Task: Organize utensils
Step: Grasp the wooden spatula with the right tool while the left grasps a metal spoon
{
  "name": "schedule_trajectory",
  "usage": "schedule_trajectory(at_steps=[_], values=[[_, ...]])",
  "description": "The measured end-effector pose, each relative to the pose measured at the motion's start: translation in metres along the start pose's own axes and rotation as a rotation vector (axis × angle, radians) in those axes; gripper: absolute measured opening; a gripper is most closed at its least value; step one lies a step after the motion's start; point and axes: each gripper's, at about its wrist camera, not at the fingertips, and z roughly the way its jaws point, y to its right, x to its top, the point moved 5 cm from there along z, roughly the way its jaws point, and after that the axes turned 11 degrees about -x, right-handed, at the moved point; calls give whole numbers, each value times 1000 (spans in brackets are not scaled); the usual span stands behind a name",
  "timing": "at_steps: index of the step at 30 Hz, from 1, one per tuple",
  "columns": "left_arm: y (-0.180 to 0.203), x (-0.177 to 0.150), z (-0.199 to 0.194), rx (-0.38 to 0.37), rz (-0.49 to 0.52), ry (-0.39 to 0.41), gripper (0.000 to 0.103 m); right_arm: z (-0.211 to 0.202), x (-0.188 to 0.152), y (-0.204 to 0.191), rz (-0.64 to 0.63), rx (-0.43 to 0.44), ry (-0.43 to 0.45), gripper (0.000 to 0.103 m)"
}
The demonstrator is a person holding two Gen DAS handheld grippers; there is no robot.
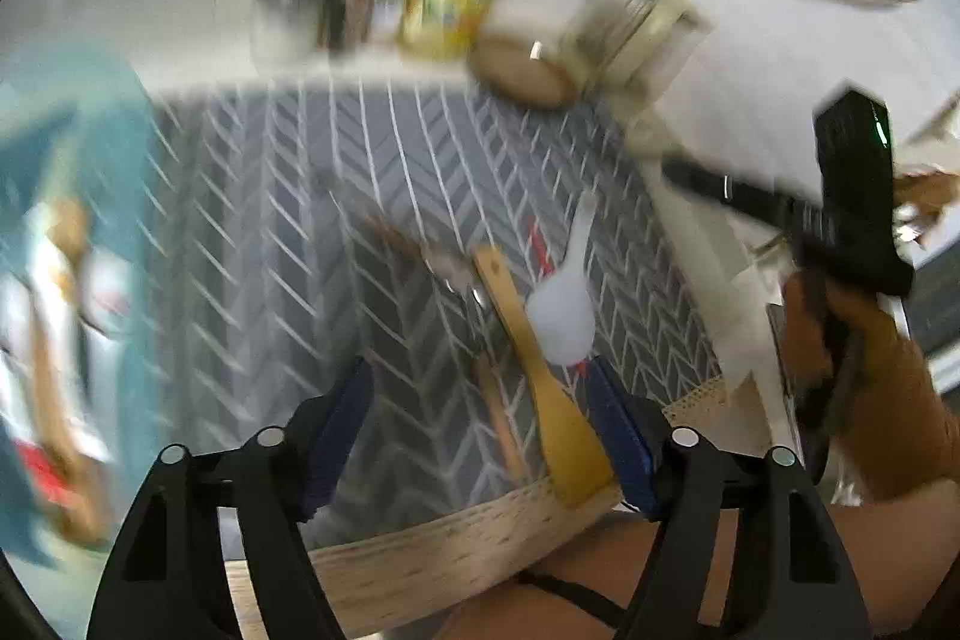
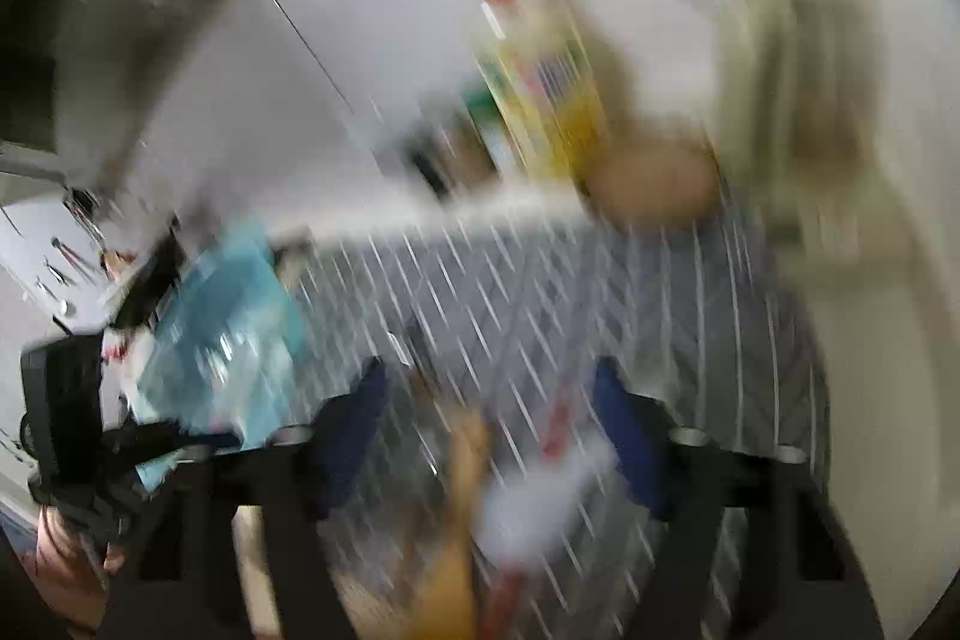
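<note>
utensils [image 1: 540, 340], a wooden spatula, a white spoon and other pieces, lie heaped on the grey herringbone mat [image 1: 288, 196] near its front edge, seemingly awaiting sorting, while the left gripper [image 1: 480, 436] and right gripper [image 2: 492, 436] hang over them with jaws apart and nothing clamped.

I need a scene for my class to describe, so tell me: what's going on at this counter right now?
A person holds a two-finger tool in each hand over a grey chevron-patterned mat. Both tools, left and right, are open and hold nothing. On the mat lie a wooden spatula, a white plastic spoon and something red beneath them, loose and unsorted. Utensils also lie on a teal tray at the left. The right wrist view is heavily blurred.
</note>
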Motion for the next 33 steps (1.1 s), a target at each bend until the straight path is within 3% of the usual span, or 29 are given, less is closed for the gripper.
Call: schedule_trajectory(at_steps=[2,5,7,12,14,15,16,19,21,27,28,30,33], values=[[-5,-9,36,36,-24,-38,64,25,-38,16,7,-2,-108,46],[-8,-15,68,112,-18,-54,53,41,-67,29,38,14,-166,46],[-8,-16,81,135,-8,-69,43,42,-70,33,55,37,-166,46],[-5,-10,99,267,83,-54,42,34,-56,26,-11,52,-119,46],[-2,-8,102,353,128,-54,27,31,-50,19,-49,57,-104,46],[-1,-6,104,382,160,-50,11,31,-50,19,-59,62,-104,46],[-1,-4,105,377,157,-48,10,34,-49,15,-74,69,-109,46],[-16,0,92,286,19,-19,8,44,-51,-3,-129,81,-99,46],[-21,2,77,275,-19,14,8,50,-53,-17,-193,83,-86,46],[-17,8,29,281,-10,100,6,85,-67,-49,-310,13,-138,46],[-15,8,25,276,-7,110,2,89,-69,-52,-328,0,-136,45],[-14,9,20,251,-7,119,0,96,-78,-63,-401,-44,-125,27],[-20,5,19,251,-15,109,0,92,-80,-68,-407,-62,-106,24]])
